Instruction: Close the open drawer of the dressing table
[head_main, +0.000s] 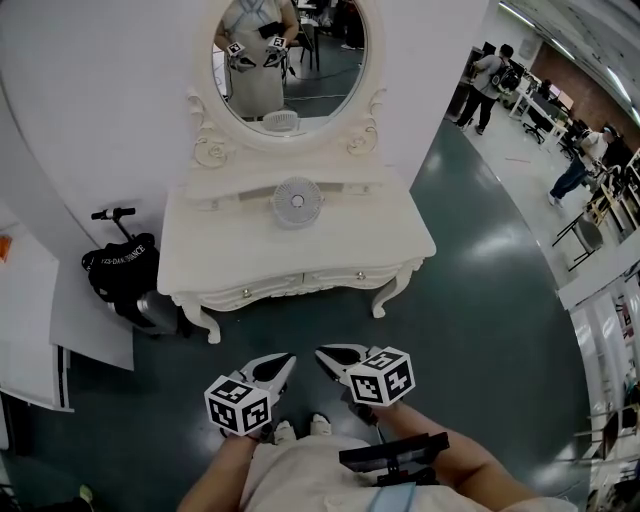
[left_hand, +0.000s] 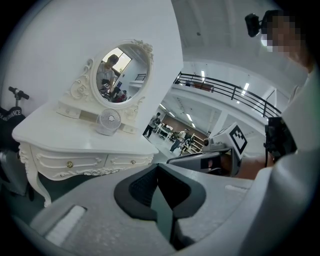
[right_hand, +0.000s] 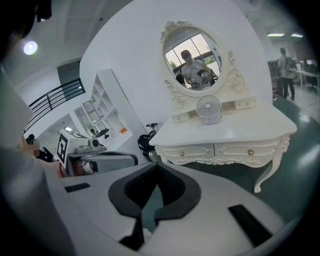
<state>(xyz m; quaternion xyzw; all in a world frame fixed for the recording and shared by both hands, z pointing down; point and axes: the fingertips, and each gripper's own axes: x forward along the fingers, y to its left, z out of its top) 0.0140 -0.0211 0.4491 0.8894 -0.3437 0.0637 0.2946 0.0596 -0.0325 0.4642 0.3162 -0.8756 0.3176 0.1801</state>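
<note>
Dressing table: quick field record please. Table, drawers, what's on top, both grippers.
dressing table: white, against the wall, oval mirror at the back
front drawers: two, both look flush; none visibly open
on top: small white fan, upright, below the mirror
left gripper: jaws together, nothing between them, short of the table
right gripper: jaws together, nothing between them, short of the table
beside table: black bag on the floor
</note>
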